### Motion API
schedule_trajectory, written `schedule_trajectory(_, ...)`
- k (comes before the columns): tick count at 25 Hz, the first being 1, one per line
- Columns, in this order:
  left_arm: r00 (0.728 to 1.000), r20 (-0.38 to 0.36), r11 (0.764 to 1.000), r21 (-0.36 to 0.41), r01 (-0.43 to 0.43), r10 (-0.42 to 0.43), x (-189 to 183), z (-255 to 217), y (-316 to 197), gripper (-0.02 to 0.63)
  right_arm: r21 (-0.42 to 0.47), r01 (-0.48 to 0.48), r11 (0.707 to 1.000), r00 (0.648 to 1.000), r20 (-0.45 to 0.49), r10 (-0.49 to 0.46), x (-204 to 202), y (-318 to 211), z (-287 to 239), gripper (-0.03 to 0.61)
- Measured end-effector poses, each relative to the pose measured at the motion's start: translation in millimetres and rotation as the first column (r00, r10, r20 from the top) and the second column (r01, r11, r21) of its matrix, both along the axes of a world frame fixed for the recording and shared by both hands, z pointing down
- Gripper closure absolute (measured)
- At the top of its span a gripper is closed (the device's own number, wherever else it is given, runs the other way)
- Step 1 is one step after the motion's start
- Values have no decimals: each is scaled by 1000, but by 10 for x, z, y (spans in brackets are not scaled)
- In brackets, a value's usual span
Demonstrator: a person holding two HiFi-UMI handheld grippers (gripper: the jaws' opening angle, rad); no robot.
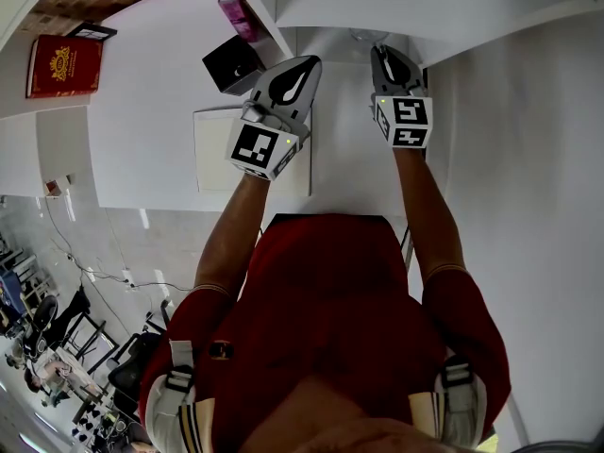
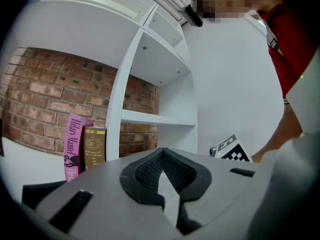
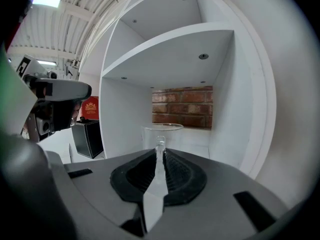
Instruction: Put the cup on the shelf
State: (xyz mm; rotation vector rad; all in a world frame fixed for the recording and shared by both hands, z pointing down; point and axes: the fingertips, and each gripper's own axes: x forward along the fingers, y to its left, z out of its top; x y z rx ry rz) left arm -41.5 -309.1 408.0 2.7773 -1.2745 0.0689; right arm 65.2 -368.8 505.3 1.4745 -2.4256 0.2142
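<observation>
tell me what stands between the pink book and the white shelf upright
A brown book with a gold emblem stands there, beside the pink book and left of the upright; the left gripper view shows it.

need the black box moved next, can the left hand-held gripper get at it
Probably yes: the black box sits just beside the left hand-held gripper with nothing between them, though its jaws are shut and must open first.

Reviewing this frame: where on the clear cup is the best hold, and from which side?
Its thin upright part nearest the camera (handle or wall, unclear), taken from the open front of the shelf. The cup stands upright, so that strip slips between narrow jaws, as the right hand-held gripper shows.
</observation>
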Motion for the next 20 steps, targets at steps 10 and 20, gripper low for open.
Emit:
schedule_trajectory(10,1000,2,1000,0,-2,2,-8,14,-7,607,-12,-12,1000,1000,-5,12,1,-1,124,553)
schedule_trajectory(20,1000,6,1000,-2,-4,4,-37,13,40,609,-9,-8,1000,1000,-4,8,20,44,179,552)
